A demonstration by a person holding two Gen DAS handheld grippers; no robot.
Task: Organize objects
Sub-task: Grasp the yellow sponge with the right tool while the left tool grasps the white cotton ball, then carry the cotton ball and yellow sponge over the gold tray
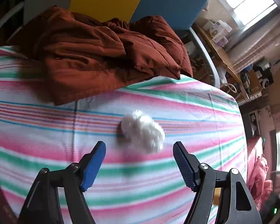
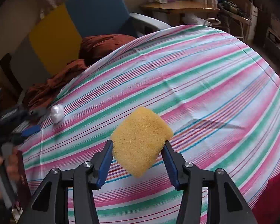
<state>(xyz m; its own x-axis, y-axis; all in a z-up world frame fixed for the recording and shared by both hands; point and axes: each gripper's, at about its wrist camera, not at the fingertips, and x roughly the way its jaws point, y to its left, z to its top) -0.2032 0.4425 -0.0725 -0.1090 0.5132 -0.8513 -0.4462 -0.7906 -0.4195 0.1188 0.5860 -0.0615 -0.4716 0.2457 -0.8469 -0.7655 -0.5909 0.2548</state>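
A small white crumpled bag-like object (image 1: 142,130) lies on the striped cloth (image 1: 186,102), blurred. My left gripper (image 1: 139,146) is open, its blue pads spread wide just short of the white object. In the right wrist view my right gripper (image 2: 138,145) is shut on a yellow sponge (image 2: 141,140) and holds it above the striped cloth (image 2: 196,74). The white object (image 2: 57,113) shows at the left of that view, with the left gripper (image 2: 28,120) beside it, blurred.
A rust-brown crumpled garment (image 1: 102,56) lies at the far side of the cloth. Behind it stand a blue chair (image 2: 99,11) and a yellow panel (image 2: 54,35). A wooden table (image 2: 181,6) with boxes is at the back. A dark red book (image 2: 22,177) lies at the left edge.
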